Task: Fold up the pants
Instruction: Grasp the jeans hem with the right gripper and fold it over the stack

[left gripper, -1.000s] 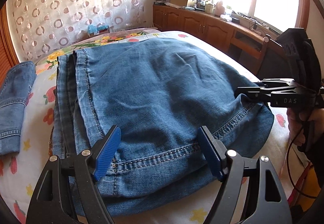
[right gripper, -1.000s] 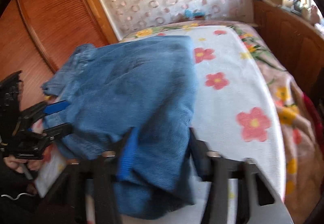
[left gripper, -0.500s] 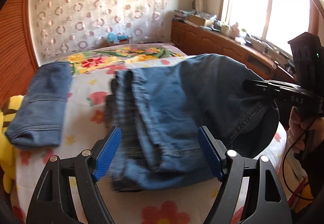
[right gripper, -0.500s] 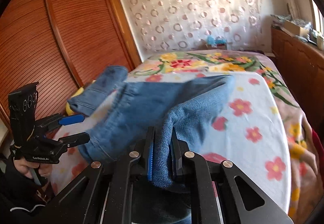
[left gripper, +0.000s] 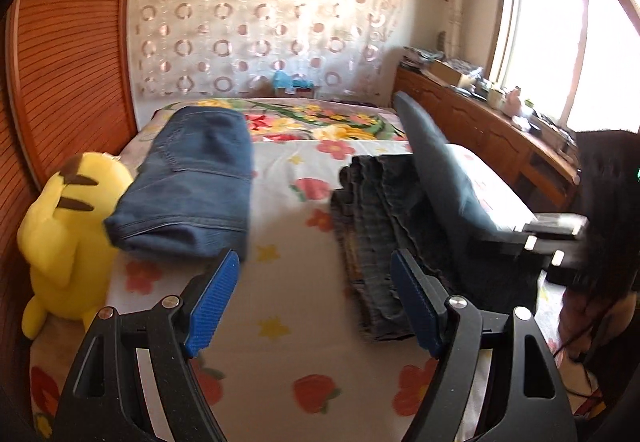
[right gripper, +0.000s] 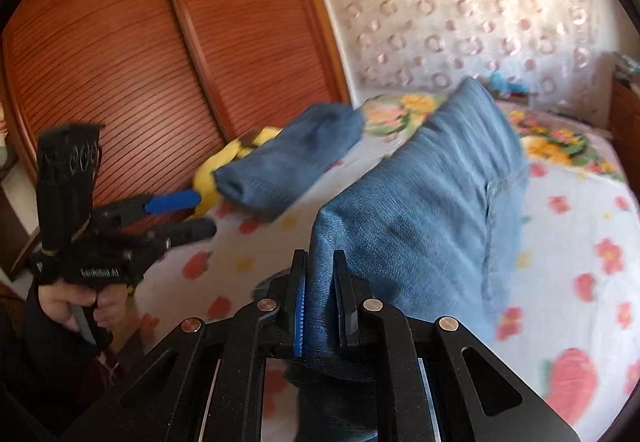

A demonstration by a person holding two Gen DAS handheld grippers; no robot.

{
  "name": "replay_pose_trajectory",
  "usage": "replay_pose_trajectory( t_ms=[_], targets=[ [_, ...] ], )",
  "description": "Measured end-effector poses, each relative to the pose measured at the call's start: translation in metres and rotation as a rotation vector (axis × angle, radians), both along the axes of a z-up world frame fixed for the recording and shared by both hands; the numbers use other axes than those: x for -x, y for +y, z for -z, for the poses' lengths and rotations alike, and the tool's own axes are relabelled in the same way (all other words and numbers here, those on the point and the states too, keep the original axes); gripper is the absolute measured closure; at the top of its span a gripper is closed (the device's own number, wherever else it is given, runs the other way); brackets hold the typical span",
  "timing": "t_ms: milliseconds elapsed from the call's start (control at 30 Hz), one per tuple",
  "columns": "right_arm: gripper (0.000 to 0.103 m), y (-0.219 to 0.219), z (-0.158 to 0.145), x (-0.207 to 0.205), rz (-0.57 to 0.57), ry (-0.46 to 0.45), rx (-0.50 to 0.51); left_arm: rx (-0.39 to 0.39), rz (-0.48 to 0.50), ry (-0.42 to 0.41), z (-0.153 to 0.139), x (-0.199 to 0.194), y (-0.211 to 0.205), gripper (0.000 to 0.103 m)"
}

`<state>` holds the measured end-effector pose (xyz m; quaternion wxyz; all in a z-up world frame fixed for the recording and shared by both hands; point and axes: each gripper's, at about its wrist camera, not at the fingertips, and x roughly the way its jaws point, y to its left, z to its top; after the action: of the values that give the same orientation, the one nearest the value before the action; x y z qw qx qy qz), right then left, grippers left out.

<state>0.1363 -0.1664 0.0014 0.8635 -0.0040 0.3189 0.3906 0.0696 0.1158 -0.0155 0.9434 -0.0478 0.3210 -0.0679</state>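
The blue jeans (right gripper: 432,202) are half folded on the flowered bed. My right gripper (right gripper: 320,306) is shut on their near edge and holds that layer raised off the bed. In the left wrist view the raised layer (left gripper: 436,166) stands up above the dark lower layers (left gripper: 372,238) that lie flat, and the right gripper (left gripper: 556,238) shows at the right edge. My left gripper (left gripper: 316,306) is open and empty above the bed sheet, left of the jeans; it also shows in the right wrist view (right gripper: 180,214).
A second folded pair of jeans (left gripper: 192,182) lies at the bed's far left beside a yellow plush toy (left gripper: 68,238). A wooden wardrobe (right gripper: 160,62) stands to the left, a low cabinet (left gripper: 496,134) under the window to the right, a curtain behind.
My right gripper closed on the jeans' edge and lifted it up. My left gripper drew back and to the left, off the jeans, and stayed open.
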Motion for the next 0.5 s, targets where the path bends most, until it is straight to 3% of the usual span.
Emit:
replay_pose_trajectory(
  t_ms=[67, 333, 500],
  targets=[
    [0.092, 0.013, 0.017, -0.008, -0.043, 0.061, 0.003, 0.002, -0.016, 0.004, 0.002, 0.000, 0.007, 0.024],
    [0.090, 0.017, 0.032, -0.029, -0.041, 0.084, 0.024, 0.007, -0.033, 0.007, 0.006, -0.004, 0.011, 0.024],
    [0.070, 0.022, 0.010, -0.024, -0.043, 0.058, 0.044, 0.006, -0.010, 0.012, 0.005, -0.010, 0.002, 0.024]
  ],
)
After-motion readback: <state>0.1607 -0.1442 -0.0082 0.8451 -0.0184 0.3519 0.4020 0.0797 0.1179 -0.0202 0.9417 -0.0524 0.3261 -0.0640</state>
